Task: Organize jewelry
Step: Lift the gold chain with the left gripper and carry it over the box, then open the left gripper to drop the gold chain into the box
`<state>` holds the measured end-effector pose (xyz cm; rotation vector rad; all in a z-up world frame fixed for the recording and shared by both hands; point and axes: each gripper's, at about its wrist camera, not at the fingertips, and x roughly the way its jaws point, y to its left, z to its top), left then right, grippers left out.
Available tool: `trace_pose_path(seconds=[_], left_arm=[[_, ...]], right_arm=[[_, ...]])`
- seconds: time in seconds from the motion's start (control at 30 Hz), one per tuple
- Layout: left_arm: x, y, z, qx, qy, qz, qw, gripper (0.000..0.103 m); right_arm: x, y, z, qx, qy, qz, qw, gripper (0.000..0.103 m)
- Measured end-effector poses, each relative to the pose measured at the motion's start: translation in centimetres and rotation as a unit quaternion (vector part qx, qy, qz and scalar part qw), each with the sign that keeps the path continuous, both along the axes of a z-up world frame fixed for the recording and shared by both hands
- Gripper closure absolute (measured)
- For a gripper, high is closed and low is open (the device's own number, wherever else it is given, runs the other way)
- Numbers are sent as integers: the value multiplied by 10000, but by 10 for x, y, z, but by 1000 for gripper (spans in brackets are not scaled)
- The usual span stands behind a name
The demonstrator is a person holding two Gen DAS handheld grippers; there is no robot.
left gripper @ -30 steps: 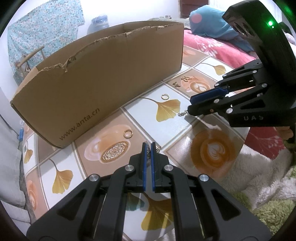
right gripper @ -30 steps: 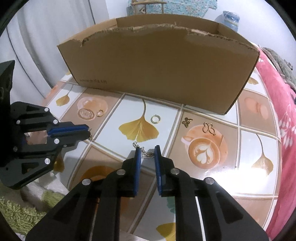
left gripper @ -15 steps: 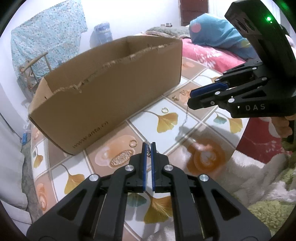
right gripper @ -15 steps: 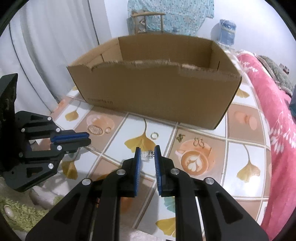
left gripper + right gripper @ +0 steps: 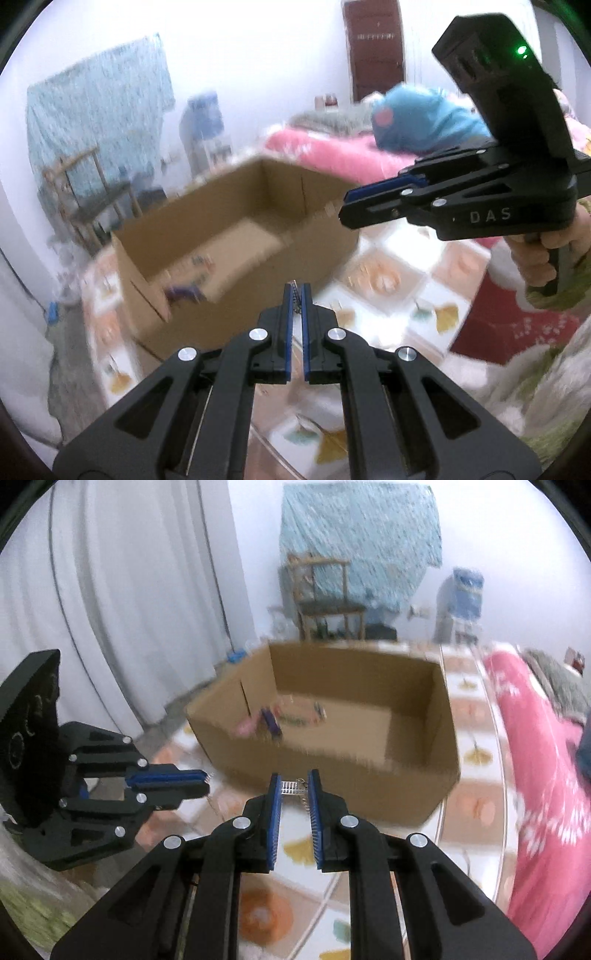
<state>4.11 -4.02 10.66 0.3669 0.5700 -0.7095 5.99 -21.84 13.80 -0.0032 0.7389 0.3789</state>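
Both grippers hold one thin silver chain high above the tiled table. My left gripper [image 5: 296,290] is shut on one end of the chain [image 5: 295,295]; it also shows in the right wrist view [image 5: 205,782]. My right gripper [image 5: 294,782] pinches the other end, a small silver clasp piece [image 5: 291,787], between its blue pads; it shows in the left wrist view [image 5: 343,210]. The open cardboard box [image 5: 332,716] lies just ahead and below, also in the left wrist view [image 5: 229,236], with several small coloured items [image 5: 273,720] on its floor.
The table [image 5: 472,805] has a tile pattern of ginkgo leaves and coffee cups. A pink bed [image 5: 546,775] runs along the right. A white curtain [image 5: 110,609] hangs at the left. A wooden chair [image 5: 325,602] and a water dispenser [image 5: 458,602] stand behind. The frames are motion-blurred.
Both grippers have risen with the chain from the table surface to above the box rim and moved toward the box. The box interior has come into view.
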Motion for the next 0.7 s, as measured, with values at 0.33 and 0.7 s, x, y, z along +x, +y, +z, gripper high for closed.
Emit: trace_pose_path(seconds=[0.33, 0.7], left_arm=[[96, -27, 31, 41, -100, 50, 9999, 100], [222, -60, -42, 673, 1950, 274, 9781, 98]], right_arm=[[89, -14, 17, 210, -84, 290, 9993, 88], [179, -10, -55, -204, 1311, 306, 9907, 88]])
